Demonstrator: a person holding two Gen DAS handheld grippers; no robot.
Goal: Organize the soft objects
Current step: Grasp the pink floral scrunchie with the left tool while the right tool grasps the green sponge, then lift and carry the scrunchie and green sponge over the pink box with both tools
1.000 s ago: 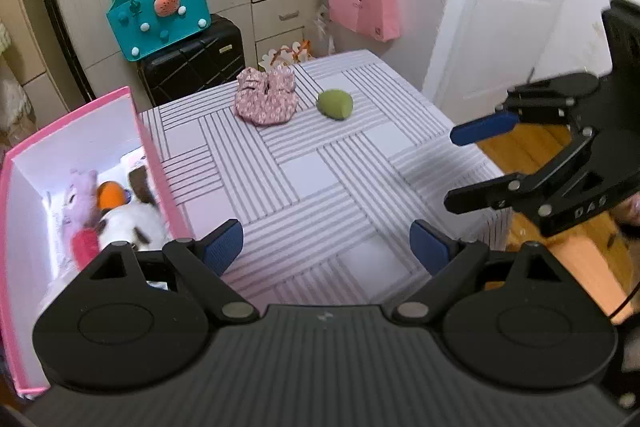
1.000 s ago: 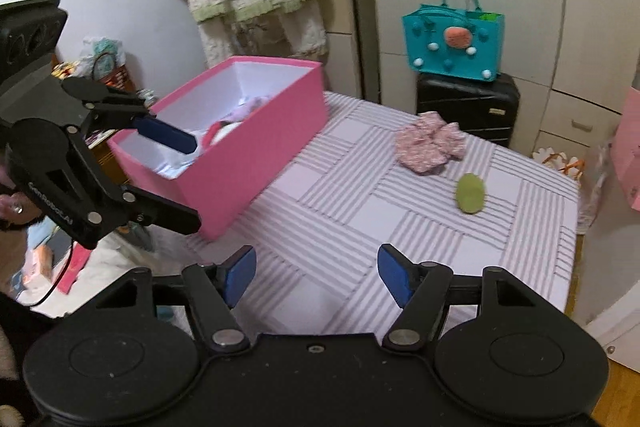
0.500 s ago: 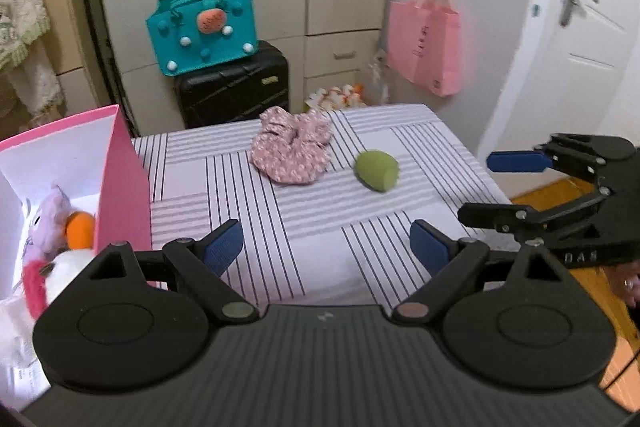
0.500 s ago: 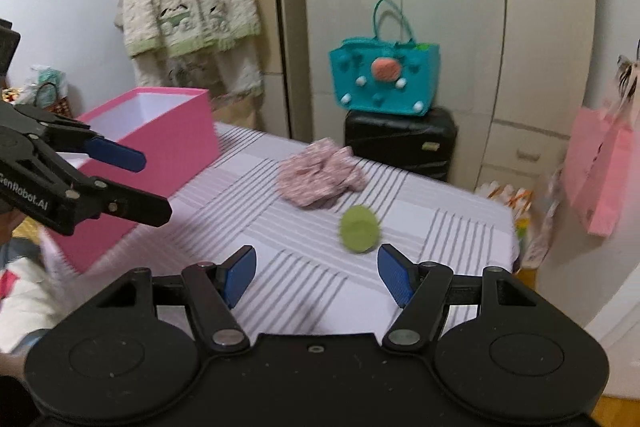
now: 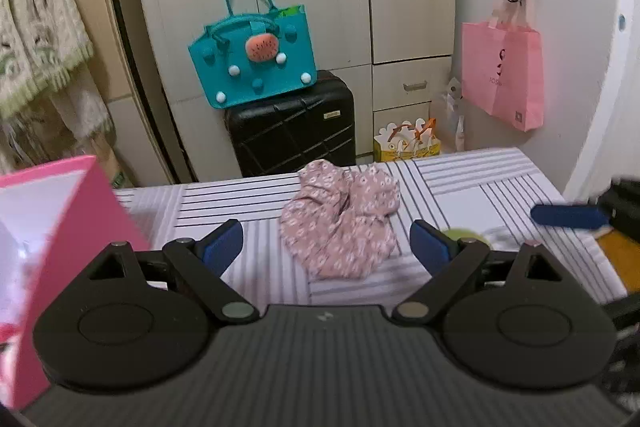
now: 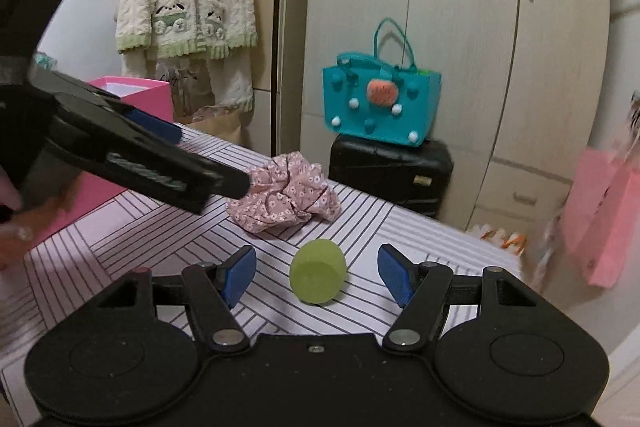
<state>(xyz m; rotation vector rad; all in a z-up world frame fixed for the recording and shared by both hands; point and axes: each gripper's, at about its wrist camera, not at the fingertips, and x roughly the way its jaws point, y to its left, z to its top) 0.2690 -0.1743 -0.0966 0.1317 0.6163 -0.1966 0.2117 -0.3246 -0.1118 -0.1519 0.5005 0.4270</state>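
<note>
Striped table [image 5: 472,187], crumpled pink floral scrunchie [image 5: 340,223]

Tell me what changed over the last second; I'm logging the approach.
Both grippers came down toward the table: the left gripper now frames the pink floral scrunchie, the right gripper frames the green sponge. Neither has gripped anything. Scrunchie, sponge and pink box stayed put.

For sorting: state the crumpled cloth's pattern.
Pink cloth with small white flowers; clearest in the right wrist view.
</note>
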